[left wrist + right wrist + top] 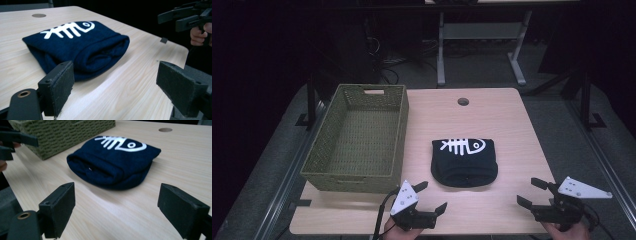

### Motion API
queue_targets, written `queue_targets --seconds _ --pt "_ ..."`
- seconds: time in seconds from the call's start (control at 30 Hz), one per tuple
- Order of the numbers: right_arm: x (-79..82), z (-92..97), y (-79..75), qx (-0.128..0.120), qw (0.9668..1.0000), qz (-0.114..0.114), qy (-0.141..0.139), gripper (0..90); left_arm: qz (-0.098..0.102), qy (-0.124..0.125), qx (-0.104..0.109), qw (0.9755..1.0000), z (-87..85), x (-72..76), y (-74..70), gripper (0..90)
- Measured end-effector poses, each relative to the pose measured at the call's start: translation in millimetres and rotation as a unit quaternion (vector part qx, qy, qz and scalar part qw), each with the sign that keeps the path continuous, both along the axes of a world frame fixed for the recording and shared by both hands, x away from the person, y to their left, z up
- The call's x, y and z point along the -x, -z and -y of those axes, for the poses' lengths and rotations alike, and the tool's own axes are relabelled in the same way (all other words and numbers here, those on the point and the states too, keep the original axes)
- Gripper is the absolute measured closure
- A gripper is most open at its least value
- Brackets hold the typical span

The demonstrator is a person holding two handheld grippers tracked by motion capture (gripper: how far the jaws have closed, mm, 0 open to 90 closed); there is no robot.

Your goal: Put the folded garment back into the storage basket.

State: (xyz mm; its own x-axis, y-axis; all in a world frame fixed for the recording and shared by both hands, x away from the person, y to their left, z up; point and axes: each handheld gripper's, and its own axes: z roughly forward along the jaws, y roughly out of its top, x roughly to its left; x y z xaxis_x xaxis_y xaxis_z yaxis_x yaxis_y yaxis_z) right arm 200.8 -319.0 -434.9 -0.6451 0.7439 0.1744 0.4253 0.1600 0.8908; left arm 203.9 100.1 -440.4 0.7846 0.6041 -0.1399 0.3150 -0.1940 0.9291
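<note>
Folded navy cloth [464, 162] mid-table [492, 115], just right of the green basket [357, 137]. Left gripper [432, 196] and right gripper [530, 192] both spread wide, empty, at near edge, flanking it with bare wood between.

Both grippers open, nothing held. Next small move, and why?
Probably ease the left gripper forward to the near rolled edge of the folded navy garment. Its jaws are open and empty just short of that edge. The right gripper stands open too, and the green woven basket beside the garment is empty.
</note>
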Motion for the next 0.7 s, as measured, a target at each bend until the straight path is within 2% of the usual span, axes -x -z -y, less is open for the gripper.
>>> queue_targets --seconds 0.13,0.23,0.3,0.4,0.5,0.53,0.7 --pt "-6.7 -3.7 -5.8 -0.005 1.0 -0.003 -0.001 14.3 -0.01 -0.003 -0.001 0.9999 5.4 -8.7 -4.1 14.2" --pt "-20.1 -10.8 -13.3 0.008 0.9999 -0.011 -0.005 14.3 -0.024 -0.006 0.003 0.9997 13.8 -21.2 -8.9 14.1" --pt "-25.3 -13.6 -16.8 0.012 0.9998 -0.014 -0.007 14.3 -0.025 -0.011 0.002 0.9996 18.9 -26.4 -11.1 13.4" --pt "-34.3 -18.6 -22.5 0.018 0.9996 -0.019 -0.01 14.4 -0.015 -0.026 0.002 0.9996 25.0 -33.0 -13.2 13.4" --pt "-44.1 -24.1 -26.8 0.022 0.9993 -0.024 -0.018 14.4 -0.021 -0.031 0.007 0.9993 27.9 -39.5 -14.1 13.4" --pt "-48.4 -27.0 -28.5 0.021 0.9991 -0.029 -0.02 14.4 -0.035 -0.037 0.007 0.9987 31.4 -46.3 -14.6 13.4" --pt "-66.9 -35.6 -32.3 0.021 0.9982 -0.042 -0.037 14.4 -0.033 -0.052 0.001 0.9981 37.7 -56.9 -15.4 14.2"
